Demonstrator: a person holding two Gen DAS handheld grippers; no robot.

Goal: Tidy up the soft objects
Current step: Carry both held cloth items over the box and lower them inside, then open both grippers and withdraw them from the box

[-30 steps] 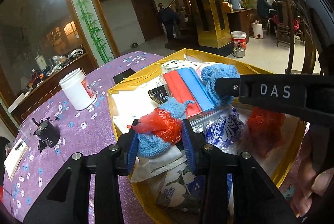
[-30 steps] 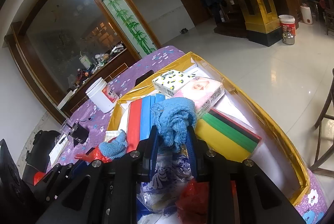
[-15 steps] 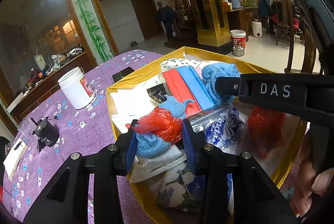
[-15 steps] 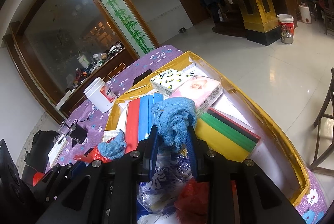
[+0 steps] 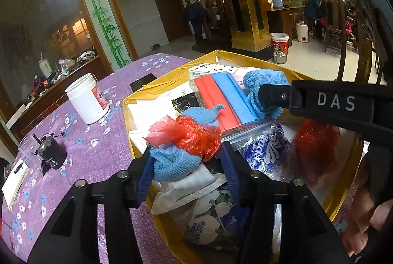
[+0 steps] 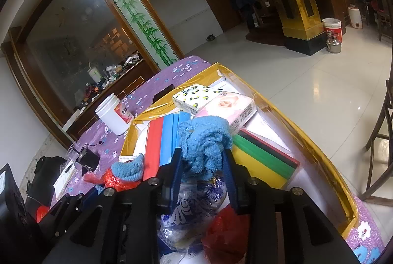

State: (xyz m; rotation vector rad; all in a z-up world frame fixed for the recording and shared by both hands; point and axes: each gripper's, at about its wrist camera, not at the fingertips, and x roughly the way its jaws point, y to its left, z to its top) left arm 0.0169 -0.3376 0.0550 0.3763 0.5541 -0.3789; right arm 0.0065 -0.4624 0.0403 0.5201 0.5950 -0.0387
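Note:
My left gripper (image 5: 185,155) is shut on a bundle of blue knitted cloth (image 5: 172,163) and a crumpled red plastic bag (image 5: 191,133), held just above the gold box (image 5: 127,101). My right gripper (image 6: 202,160) is shut on a second blue knitted cloth (image 6: 203,138), which also shows in the left wrist view as the blue cloth (image 5: 262,82) pinched by the black right gripper finger (image 5: 277,95). Both bundles hang over the box's clutter. The left bundle appears in the right wrist view as blue cloth (image 6: 129,169) and red bag (image 6: 115,181).
In the box lie a red and blue folder pack (image 5: 221,99), tissue packs (image 6: 194,98), yellow, green and black sheets (image 6: 262,158), a blue printed bag (image 5: 267,148) and another red bag (image 6: 226,229). A white jar (image 5: 87,101) and a black device (image 5: 51,153) stand on the purple tablecloth (image 5: 86,136).
Both grippers keep their hold. The views have shifted only slightly; the bundles stay in about the same place over the box.

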